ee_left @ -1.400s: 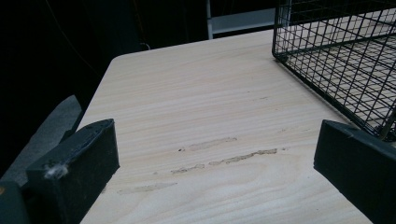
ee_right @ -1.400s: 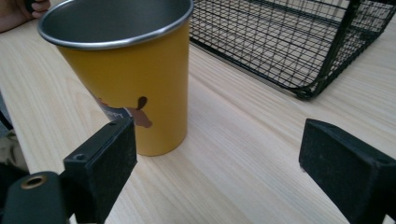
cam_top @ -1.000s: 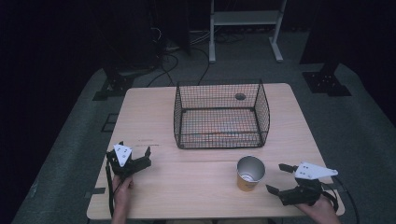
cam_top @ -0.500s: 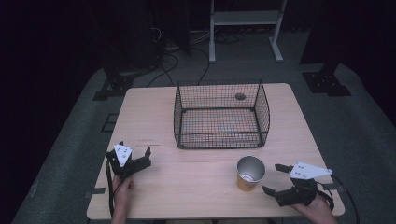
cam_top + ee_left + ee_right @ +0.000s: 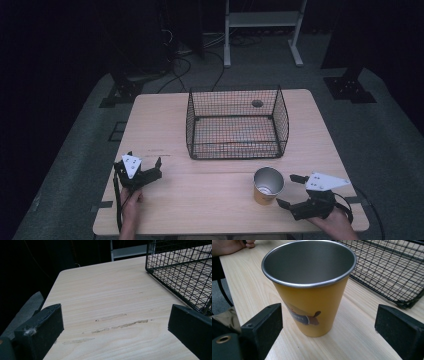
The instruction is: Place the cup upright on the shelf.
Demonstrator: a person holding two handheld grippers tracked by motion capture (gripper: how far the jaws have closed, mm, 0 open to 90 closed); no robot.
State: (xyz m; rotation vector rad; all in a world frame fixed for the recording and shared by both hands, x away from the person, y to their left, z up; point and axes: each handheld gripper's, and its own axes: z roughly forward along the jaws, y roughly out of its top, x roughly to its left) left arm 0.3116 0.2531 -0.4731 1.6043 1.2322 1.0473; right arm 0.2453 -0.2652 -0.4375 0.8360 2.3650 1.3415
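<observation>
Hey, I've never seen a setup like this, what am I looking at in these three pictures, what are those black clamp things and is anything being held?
No robot here: a person sits at a light wooden table holding a hand-operated two-jaw tool in each hand. The high view looks down from a fixed camera; the left tool shows at its left, the right tool at its right. The other two pictures come from cameras riding on each tool, looking out between its own black jaws.

On the table stand an empty black wire basket and a yellow cup with a metal inside and a cartoon dog print.

Nothing is held. Both tools are open; the right one points at the cup, jaws either side but not touching it.
</observation>
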